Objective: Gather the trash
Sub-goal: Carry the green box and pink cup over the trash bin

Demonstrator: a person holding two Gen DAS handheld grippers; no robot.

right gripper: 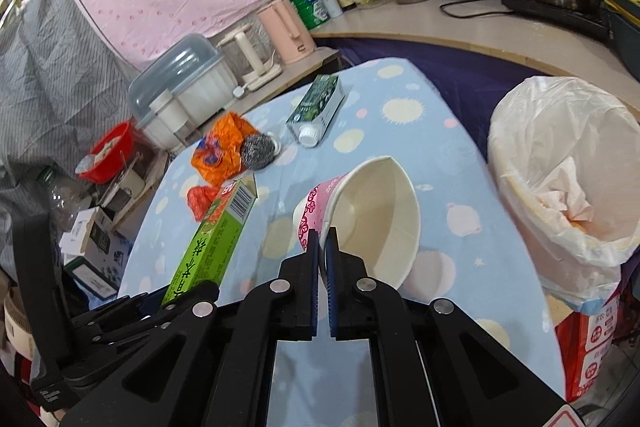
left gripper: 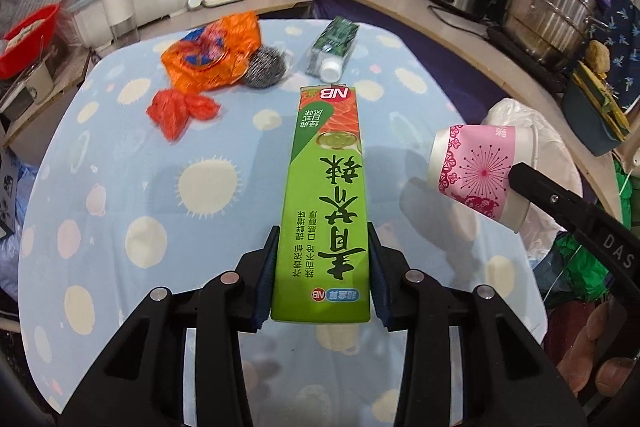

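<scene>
Left gripper (left gripper: 323, 275) fingers clamp a green box (left gripper: 326, 195), labelled "NB", above the tabletop (left gripper: 120, 187). Right gripper (right gripper: 323, 247) fingers pinch the paper cup (right gripper: 372, 215) rim. Lined trash bin (right gripper: 568, 167) past the tabletop's right edge holds crumpled tissue.

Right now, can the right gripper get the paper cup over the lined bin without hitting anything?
Probably yes. The right gripper is shut on the paper cup's rim, already lifted off the table. The lined bin stands just to its right, mouth open, and nothing shows in between.
</scene>
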